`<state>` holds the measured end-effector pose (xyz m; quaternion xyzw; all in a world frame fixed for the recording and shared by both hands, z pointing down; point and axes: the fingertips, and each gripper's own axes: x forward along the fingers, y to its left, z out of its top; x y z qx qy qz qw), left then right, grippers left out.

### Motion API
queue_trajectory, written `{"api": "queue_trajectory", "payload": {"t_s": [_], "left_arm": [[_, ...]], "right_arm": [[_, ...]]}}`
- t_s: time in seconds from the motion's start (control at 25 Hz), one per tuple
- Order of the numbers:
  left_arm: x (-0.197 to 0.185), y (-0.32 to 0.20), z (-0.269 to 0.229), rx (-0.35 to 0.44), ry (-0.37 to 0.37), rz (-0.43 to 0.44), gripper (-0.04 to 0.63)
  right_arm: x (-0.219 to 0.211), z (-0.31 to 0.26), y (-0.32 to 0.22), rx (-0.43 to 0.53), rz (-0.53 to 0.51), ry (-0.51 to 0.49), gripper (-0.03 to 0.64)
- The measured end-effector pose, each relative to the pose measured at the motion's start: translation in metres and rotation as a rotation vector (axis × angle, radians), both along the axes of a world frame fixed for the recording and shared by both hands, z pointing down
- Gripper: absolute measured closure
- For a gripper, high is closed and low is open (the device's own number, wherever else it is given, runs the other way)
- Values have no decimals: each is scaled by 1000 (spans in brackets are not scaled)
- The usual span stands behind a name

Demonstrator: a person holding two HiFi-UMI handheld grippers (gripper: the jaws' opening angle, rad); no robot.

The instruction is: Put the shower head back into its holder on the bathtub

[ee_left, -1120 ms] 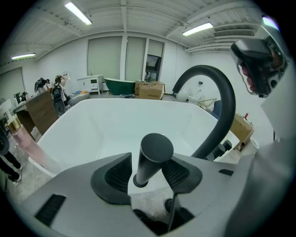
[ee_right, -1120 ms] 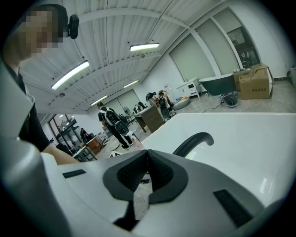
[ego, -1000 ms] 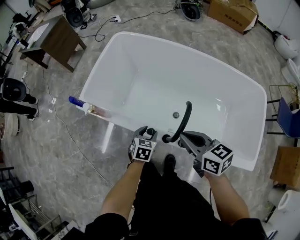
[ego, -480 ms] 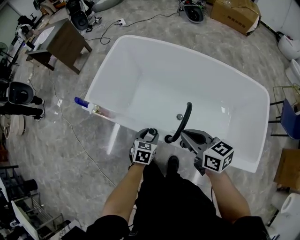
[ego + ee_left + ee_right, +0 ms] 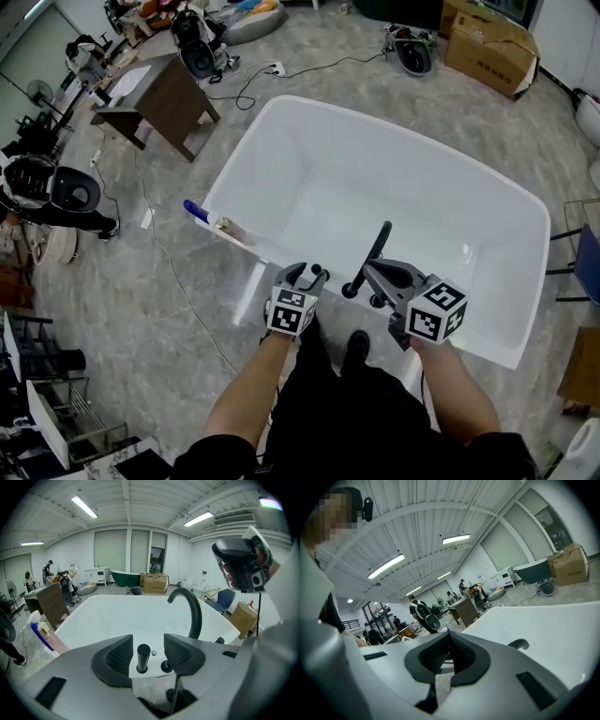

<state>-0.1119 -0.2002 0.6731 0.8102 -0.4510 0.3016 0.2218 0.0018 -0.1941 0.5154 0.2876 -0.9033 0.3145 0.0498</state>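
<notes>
Between wide-spread jaws of the left claw [image 5: 148, 643], the shower head [image 5: 143, 654] looks seated in its holder [image 5: 141, 669]; next, withdraw without knocking it. Right claw [image 5: 449, 644]: pinched together, empty.

1. No text, brand, number or sign can be read in any view.
2. Left cube [image 5: 290, 312] on the left gripper [image 5: 307, 273], lower centre of the head view: black-and-white square patterns only, no letters or digits.
3. Right cube [image 5: 427, 319] on the right gripper [image 5: 367, 269]: the same kind of patterns.
4. Cardboard box [image 5: 492, 37], upper right: no legible print.
5. Bottle [image 5: 223, 225], left of centre: label too small to read.
</notes>
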Motion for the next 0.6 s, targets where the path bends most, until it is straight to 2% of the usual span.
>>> {"api": "queue_trajectory", "payload": {"t_s": [0.16,0.36,0.52,0.6], "left_arm": [[-3,1,-44,62,11,-41,374],[-12,7,-103,128,106,-51,427],[-27,15,-144,185,169,-14,484],[-36,19,-155,207,177,-4,494]], "right_arm": [[1,-18,-3,60,-24,-16,601],[-9,-32,-5,82,-39,-31,601],[-29,-46,-7,113,-64,-45,601],[-41,-51,-8,137,-79,-44,601]]}}
